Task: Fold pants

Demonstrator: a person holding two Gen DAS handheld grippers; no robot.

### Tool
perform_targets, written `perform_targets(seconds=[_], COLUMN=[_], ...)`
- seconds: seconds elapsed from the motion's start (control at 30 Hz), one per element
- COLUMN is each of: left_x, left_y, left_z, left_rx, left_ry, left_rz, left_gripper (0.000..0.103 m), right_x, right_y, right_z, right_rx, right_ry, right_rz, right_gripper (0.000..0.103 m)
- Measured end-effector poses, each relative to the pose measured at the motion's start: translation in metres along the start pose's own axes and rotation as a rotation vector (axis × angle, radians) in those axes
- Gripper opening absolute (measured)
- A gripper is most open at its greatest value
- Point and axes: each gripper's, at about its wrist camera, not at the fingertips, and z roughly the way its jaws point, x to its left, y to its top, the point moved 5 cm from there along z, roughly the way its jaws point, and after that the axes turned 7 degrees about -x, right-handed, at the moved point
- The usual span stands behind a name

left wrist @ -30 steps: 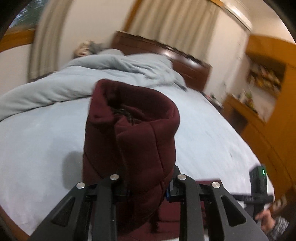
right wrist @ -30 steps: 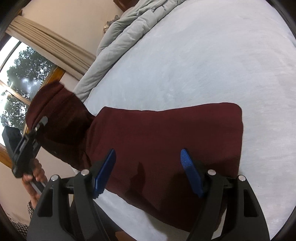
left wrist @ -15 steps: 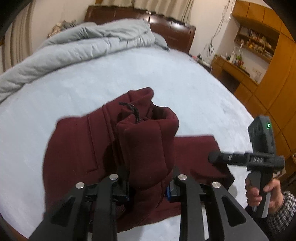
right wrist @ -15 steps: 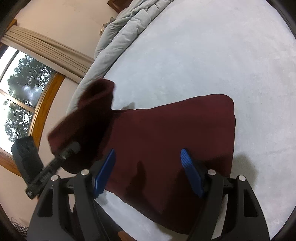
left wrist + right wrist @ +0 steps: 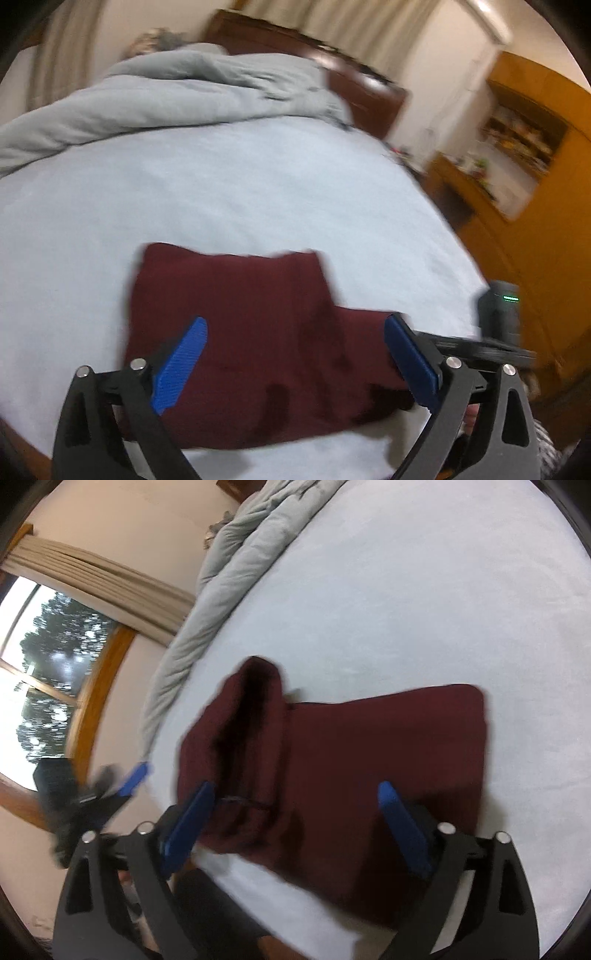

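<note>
The dark maroon pants (image 5: 258, 325) lie folded on the pale bed sheet (image 5: 221, 192), close to its near edge. My left gripper (image 5: 295, 358) hovers just above them. Its jaws are opening wide and its blue pads (image 5: 181, 363) press on nothing. In the right wrist view the pants (image 5: 388, 760) have a bulging, doubled-over end (image 5: 243, 731) at the left, blurred by motion. My right gripper (image 5: 295, 823) is over their near edge, jaws opening too, with cloth below the fingers but not pinched. One blue pad (image 5: 135, 777) of the left gripper shows beside that end.
A rumpled grey duvet (image 5: 166, 92) is piled at the far side of the bed against a dark wooden headboard (image 5: 369, 96). Orange wooden cabinets (image 5: 535, 166) stand to the right. A window (image 5: 44, 664) with beige curtains is on the left. A hand holds the right gripper's grey handle (image 5: 498, 317).
The left gripper let go of the bunched maroon end that it held up. That end dropped onto the rest of the pants. Both pairs of jaws now stand wider.
</note>
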Motion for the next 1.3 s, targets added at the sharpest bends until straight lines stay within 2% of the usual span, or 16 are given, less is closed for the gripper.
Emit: perform_targets(seconds=[0.07, 0.2, 0.27, 0.37, 0.5, 0.67, 0.7, 0.73, 0.77, 0.8, 0.83, 0.93, 1.03, 1.3], left_x=[0.021, 0.053, 0.065, 0.073, 0.077, 0.083, 0.084, 0.084, 0.085, 0.085, 0.086, 0.085, 0.085, 0.064], left_y=[0.002, -0.004, -0.008, -0.020, -0.033, -0.037, -0.036, -0.035, -0.035, -0.034, -0.034, -0.031, -0.028, -0.016], left_z=[0.007, 0.029, 0.038, 0.050, 0.057, 0.061, 0.061, 0.061, 0.061, 0.061, 0.061, 0.059, 0.056, 0.046], left_rx=[0.012, 0.090, 0.116, 0.167, 0.214, 0.232, 0.234, 0.235, 0.237, 0.240, 0.243, 0.247, 0.244, 0.210], left_ry=[0.063, 0.143, 0.170, 0.179, 0.153, 0.140, 0.138, 0.138, 0.138, 0.138, 0.141, 0.141, 0.140, 0.111], left_rz=[-0.011, -0.064, -0.078, -0.086, -0.112, -0.127, -0.127, -0.126, -0.126, -0.126, -0.124, -0.120, -0.119, -0.107], left_gripper=[0.097, 0.096, 0.096, 0.096, 0.096, 0.096, 0.096, 0.096, 0.096, 0.096, 0.096, 0.096, 0.096, 0.096], right_x=[0.016, 0.038, 0.045, 0.046, 0.037, 0.043, 0.045, 0.047, 0.049, 0.052, 0.053, 0.053, 0.058, 0.059], right_y=[0.002, 0.002, -0.002, -0.007, -0.016, -0.019, -0.019, -0.020, -0.020, -0.020, -0.021, -0.019, -0.017, -0.002], right_z=[0.011, 0.036, 0.045, 0.058, 0.082, 0.095, 0.096, 0.098, 0.098, 0.098, 0.097, 0.094, 0.080, 0.025], right_rx=[0.050, 0.113, 0.136, 0.166, 0.220, 0.206, 0.199, 0.187, 0.180, 0.181, 0.184, 0.175, 0.142, 0.059], right_ry=[0.042, -0.006, -0.004, -0.014, -0.076, -0.115, -0.119, -0.137, -0.144, -0.115, -0.090, -0.049, -0.025, 0.032], right_rz=[0.005, -0.067, -0.075, -0.070, -0.057, -0.127, -0.149, -0.185, -0.205, -0.204, -0.189, -0.160, -0.183, -0.171], right_gripper=[0.091, 0.091, 0.091, 0.091, 0.093, 0.094, 0.090, 0.073, 0.063, 0.047, 0.035, 0.024, 0.020, 0.016])
